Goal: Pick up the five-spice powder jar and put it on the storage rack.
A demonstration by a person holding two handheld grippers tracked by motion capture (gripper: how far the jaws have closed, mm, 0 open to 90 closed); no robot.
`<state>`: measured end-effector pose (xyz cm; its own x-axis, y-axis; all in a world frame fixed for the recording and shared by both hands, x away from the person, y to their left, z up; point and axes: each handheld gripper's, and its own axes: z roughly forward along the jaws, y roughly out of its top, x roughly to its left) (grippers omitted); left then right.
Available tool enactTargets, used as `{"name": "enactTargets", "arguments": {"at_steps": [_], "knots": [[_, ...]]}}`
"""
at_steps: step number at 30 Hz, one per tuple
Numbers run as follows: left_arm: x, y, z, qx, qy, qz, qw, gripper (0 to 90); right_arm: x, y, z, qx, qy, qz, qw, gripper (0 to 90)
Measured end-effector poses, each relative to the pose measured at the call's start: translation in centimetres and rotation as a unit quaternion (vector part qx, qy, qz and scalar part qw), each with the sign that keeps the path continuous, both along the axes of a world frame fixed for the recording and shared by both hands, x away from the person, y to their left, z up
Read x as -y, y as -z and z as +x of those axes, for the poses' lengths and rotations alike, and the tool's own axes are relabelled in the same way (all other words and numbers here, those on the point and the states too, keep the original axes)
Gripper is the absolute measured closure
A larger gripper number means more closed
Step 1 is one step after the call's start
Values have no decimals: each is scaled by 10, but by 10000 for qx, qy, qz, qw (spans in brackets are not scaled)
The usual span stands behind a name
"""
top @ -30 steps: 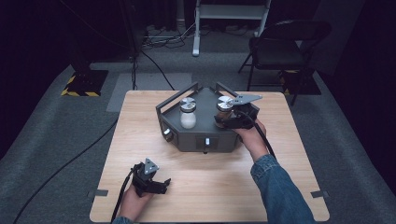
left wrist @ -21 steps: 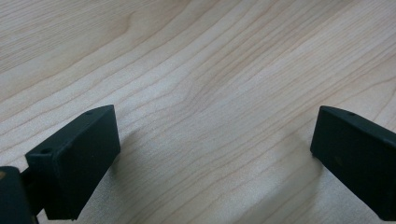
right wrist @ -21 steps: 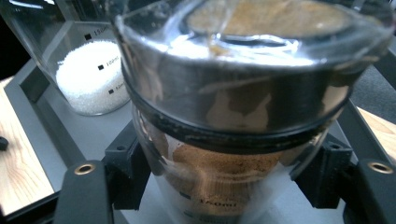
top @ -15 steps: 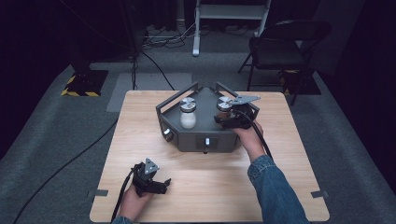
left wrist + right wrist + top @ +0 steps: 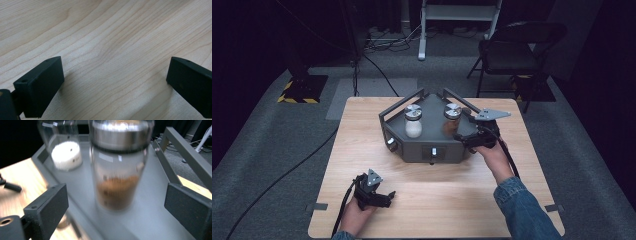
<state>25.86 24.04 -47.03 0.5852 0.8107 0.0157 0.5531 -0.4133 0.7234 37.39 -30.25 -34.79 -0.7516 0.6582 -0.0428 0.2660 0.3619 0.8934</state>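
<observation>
Seen from above, a wooden table (image 5: pixel 362 150) stands in a dark room. At its near left edge the left gripper (image 5: pixel 384 196) rests on the wood, held by a hand whose forearm is cut off by the bottom of the frame. In the left gripper view its jaws stand wide apart with only bare wood grain between them.

At the middle of the table sits a grey tray (image 5: pixel 422 147) with raised rails. On it, to the left, stands a jar of white powder (image 5: pixel 413 121) with a metal lid; just to its right stands a jar of brown powder (image 5: pixel 451 118).

At the right, the right gripper (image 5: pixel 460 138) points at the brown jar from the tray's right corner. In the right gripper view its jaws have just been opening and flank the jar without touching it. That view is blurred, so the labels cannot be read, and the brown jar's lid (image 5: pixel 121 130) is cut off at the top.
</observation>
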Motion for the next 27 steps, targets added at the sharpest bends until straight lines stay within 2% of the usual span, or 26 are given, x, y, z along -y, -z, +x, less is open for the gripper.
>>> {"name": "enactTargets", "arguments": {"at_steps": [7,15,18,27], "knots": [[0,0,0,2,-2,-3,10000,11,30,14,-30,77,-206,-23,9998,52],[0,0,0,1,-5,-7,10000,11,52,47,-52,-256,-193,-201,9993,52],[0,0,0,1,-5,-7,10000,11,57,63,-57,-404,-195,-224,9987,52],[1,0,0,-3,-31,-8,10000,9,48,91,-65,-739,-227,-675,9947,46]]}}
